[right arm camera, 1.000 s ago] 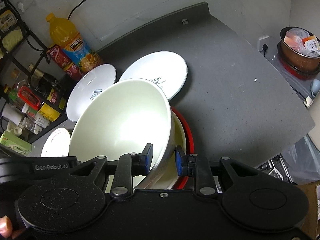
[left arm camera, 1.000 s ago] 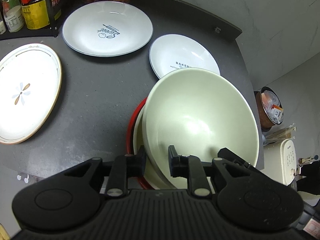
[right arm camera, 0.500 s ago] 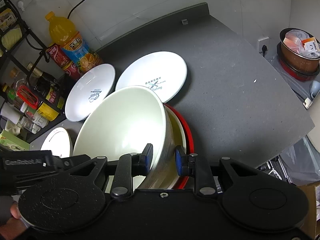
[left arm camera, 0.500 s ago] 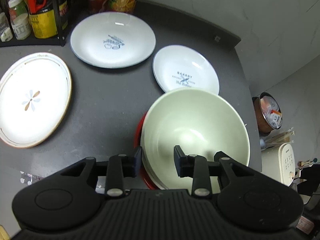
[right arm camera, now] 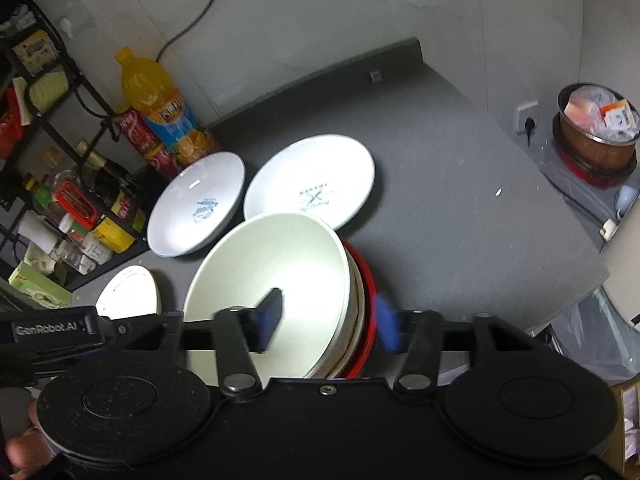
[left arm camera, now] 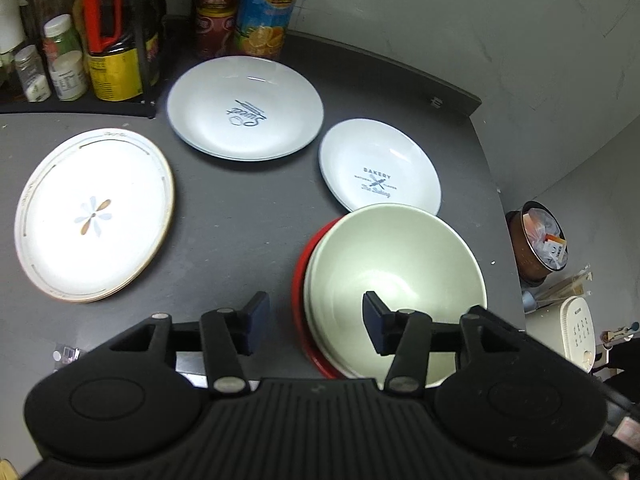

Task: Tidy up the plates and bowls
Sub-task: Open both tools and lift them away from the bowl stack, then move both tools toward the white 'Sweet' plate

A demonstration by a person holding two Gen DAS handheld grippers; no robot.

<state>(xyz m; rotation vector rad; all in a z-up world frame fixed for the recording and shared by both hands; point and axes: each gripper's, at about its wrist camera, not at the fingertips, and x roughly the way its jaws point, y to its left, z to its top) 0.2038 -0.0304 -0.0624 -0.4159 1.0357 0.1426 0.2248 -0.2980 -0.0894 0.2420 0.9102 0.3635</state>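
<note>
A pale green bowl [left arm camera: 396,268] rests on top of a nested stack whose lowest piece is a red bowl [left arm camera: 299,292], near the counter's front right. My left gripper [left arm camera: 316,322] is open, its fingers straddling the stack's left rim without touching. My right gripper [right arm camera: 328,320] is open too, one finger over the pale green bowl [right arm camera: 272,276], the other outside the red bowl [right arm camera: 366,304]. Three plates lie flat: a "Sweet" plate [left arm camera: 245,108], a "Bakery" plate [left arm camera: 380,172] and a flower plate [left arm camera: 94,216].
A black rack of jars and sauce bottles [left arm camera: 80,52] stands at the back left, with an orange juice bottle [left arm camera: 266,8] and red cans [left arm camera: 214,12] beside it. The dark counter [right arm camera: 460,208] ends at the right, where a pot [right arm camera: 596,132] sits lower down.
Both grippers went from shut on the pale green bowl's rim to open. The bowl dropped from tilted to level in the stack. The left gripper drew back and up.
</note>
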